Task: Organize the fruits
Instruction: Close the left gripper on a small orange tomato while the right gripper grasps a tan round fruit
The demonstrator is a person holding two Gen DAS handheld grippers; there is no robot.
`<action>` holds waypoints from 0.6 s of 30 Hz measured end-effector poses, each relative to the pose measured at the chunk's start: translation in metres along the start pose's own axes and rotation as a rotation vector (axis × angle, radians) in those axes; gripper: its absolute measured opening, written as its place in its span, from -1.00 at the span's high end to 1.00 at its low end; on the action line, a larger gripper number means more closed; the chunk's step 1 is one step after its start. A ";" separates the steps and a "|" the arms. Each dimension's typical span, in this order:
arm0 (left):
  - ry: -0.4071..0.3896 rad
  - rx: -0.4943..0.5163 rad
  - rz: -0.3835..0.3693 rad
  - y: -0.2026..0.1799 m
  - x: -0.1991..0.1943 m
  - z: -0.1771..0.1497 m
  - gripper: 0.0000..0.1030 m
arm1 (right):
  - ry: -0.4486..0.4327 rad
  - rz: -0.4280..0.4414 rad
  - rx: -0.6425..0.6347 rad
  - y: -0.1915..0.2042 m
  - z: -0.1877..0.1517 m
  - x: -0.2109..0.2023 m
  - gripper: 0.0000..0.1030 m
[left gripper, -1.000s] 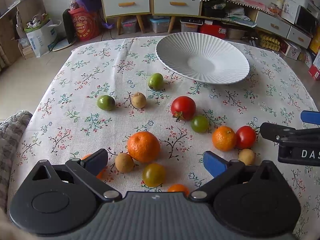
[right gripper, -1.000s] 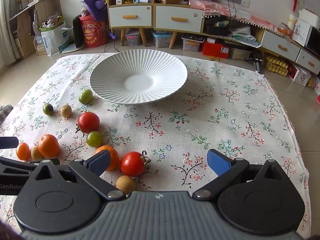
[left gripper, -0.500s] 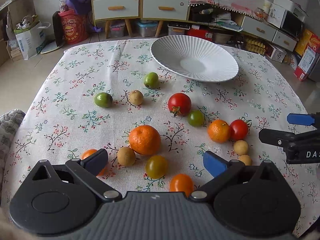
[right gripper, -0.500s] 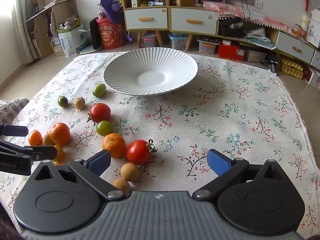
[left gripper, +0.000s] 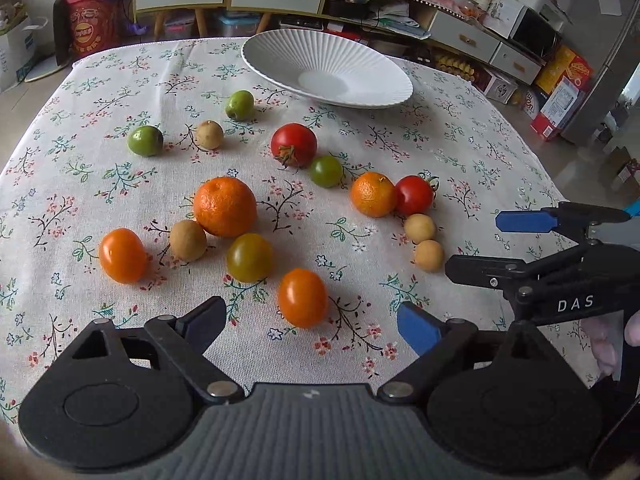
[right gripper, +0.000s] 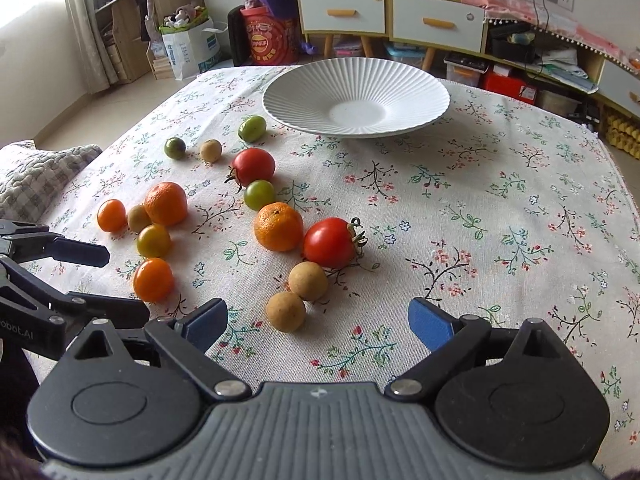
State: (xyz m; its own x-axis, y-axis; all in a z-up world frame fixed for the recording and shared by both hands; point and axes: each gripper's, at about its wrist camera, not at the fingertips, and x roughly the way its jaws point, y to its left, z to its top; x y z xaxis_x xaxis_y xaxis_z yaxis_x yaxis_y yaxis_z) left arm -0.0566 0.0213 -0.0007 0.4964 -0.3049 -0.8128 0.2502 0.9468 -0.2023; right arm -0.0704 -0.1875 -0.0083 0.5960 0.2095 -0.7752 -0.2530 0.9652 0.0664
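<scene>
fruits [right gripper: 278, 226] lie scattered on the tablecloth [right gripper: 500, 216], before and left of the plate [right gripper: 356, 96].

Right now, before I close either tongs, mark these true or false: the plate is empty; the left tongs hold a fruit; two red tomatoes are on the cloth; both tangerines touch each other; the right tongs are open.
1. The plate is empty. True.
2. The left tongs hold a fruit. False: they are open, with the orange tomato just ahead, ungripped.
3. Two red tomatoes are on the cloth. True.
4. Both tangerines touch each other. False: they lie apart.
5. The right tongs are open. True.
</scene>
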 end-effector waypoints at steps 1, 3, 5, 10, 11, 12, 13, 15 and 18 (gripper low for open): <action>-0.001 0.004 -0.003 -0.001 0.001 -0.001 -0.68 | 0.004 0.003 0.002 0.001 -0.001 0.001 -0.79; -0.001 0.017 -0.002 -0.002 0.003 -0.003 -0.59 | 0.016 0.006 0.019 0.001 -0.004 0.005 -0.70; -0.006 0.026 0.003 -0.003 0.004 -0.005 -0.51 | 0.042 0.020 0.039 0.000 -0.006 0.010 -0.55; -0.014 0.008 -0.003 0.002 0.010 -0.008 -0.28 | 0.078 0.062 0.104 -0.003 -0.010 0.015 -0.35; -0.010 -0.002 -0.010 0.003 0.012 -0.009 -0.22 | 0.077 0.068 0.110 -0.003 -0.010 0.015 -0.30; -0.008 -0.019 -0.019 0.006 0.014 -0.009 -0.20 | 0.071 0.072 0.113 -0.003 -0.010 0.016 -0.27; -0.022 -0.033 -0.029 0.009 0.014 -0.009 -0.20 | 0.066 0.078 0.116 -0.003 -0.010 0.017 -0.21; -0.031 -0.048 -0.038 0.012 0.012 -0.008 -0.17 | 0.058 0.090 0.120 -0.002 -0.010 0.017 -0.13; -0.043 -0.050 -0.042 0.013 0.011 -0.008 -0.10 | 0.052 0.106 0.119 -0.001 -0.010 0.018 -0.06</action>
State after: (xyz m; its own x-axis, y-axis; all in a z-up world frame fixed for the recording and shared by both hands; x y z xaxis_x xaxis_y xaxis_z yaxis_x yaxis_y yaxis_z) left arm -0.0548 0.0310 -0.0169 0.5217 -0.3476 -0.7791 0.2302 0.9367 -0.2638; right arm -0.0667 -0.1859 -0.0283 0.5295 0.3062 -0.7912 -0.2185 0.9504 0.2215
